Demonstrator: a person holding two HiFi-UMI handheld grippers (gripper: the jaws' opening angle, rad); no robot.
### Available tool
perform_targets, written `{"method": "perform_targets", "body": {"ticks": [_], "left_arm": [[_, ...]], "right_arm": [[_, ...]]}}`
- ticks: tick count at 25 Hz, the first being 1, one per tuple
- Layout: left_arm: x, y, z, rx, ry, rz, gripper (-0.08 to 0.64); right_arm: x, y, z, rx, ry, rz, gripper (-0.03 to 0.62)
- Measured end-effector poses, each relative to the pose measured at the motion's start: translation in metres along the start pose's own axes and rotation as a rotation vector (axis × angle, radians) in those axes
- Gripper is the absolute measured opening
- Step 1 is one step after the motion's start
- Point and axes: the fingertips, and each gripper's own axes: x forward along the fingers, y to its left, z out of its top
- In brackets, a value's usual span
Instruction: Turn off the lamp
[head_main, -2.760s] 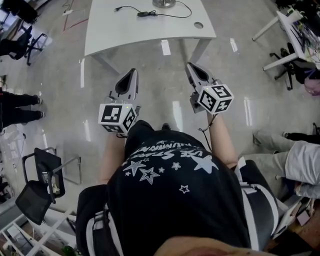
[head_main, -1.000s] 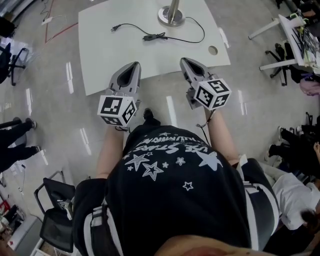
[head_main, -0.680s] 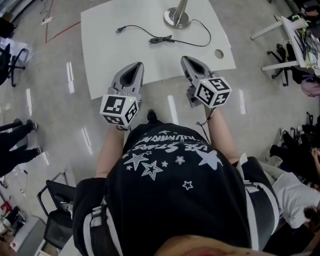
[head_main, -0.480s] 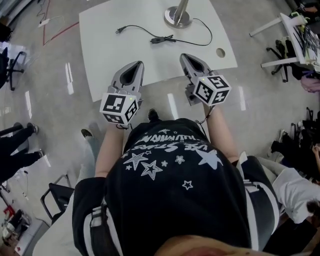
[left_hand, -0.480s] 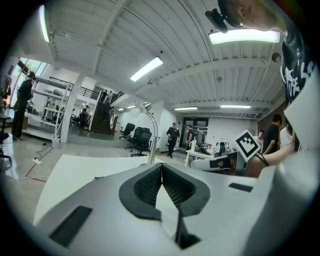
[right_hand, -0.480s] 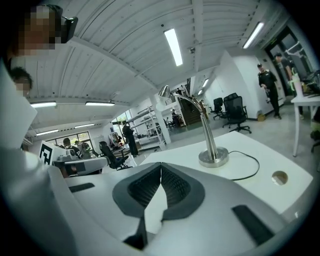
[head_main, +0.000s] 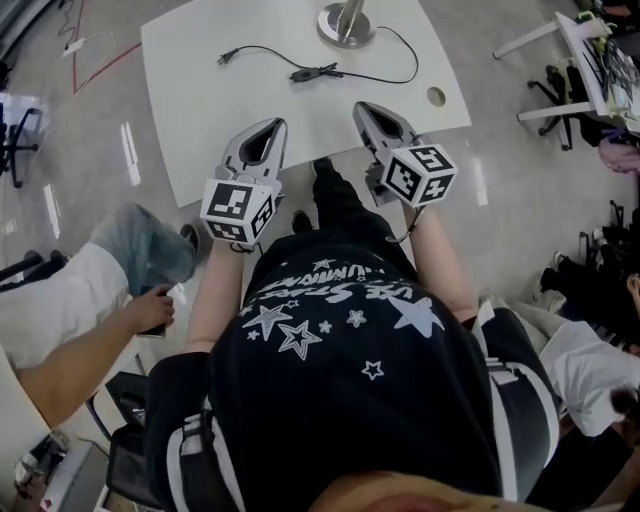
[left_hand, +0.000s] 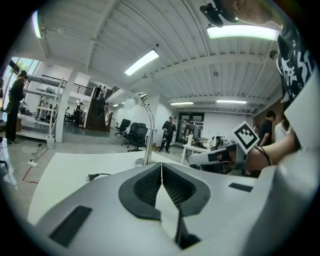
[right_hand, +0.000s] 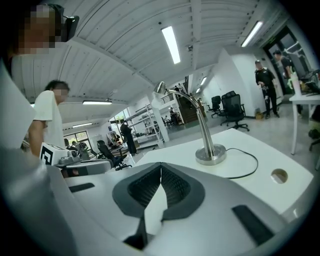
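A silver desk lamp stands at the far side of the white table (head_main: 200, 110); its round base (head_main: 345, 22) shows in the head view, and its pole (right_hand: 204, 127) and bent head (right_hand: 161, 88) in the right gripper view. Its black cord runs to an inline switch (head_main: 312, 72) and ends in a loose plug (head_main: 226, 57). My left gripper (head_main: 267, 128) and right gripper (head_main: 364, 108) hover over the table's near edge, side by side, short of the cord. Both have their jaws shut with nothing between them (left_hand: 161, 164) (right_hand: 160, 167).
A round cable hole (head_main: 436, 97) sits in the table's right part. A bystander's arm with a phone (head_main: 150, 310) reaches in at the left. Another desk (head_main: 590, 50) and office chairs stand at the right, with people seated there.
I have stepped nearer the table, one leg forward, and both grippers now reach a little further over its edge. A bystander's arm holding a phone has come in at the left.
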Motion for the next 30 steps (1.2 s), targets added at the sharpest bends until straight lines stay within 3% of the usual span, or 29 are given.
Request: {"method": "perform_targets", "body": {"ticks": [7,17,24,30], "left_arm": [[0.03,0.008,-0.013,0.037,0.057,0.028,0.011],[0.098,0.042,-0.05,0.086,0.203,0.05,0.012],[0.112,0.061,-0.086,0.276,0.344,0.057,0.015],[0.123,0.067,-0.108,0.364,0.432,0.024,0.108]], "right_arm": [[0.037,-0.02,-0.001,-0.016,0.05,0.053,0.006],[0.1,-0.048,-0.007,-0.035,0.175,0.162,0.006],[0.124,-0.043,-0.014,-0.047,0.235,0.22,0.006],[0.139,-0.042,-0.026,-0.061,0.293,0.255,0.006]]}}
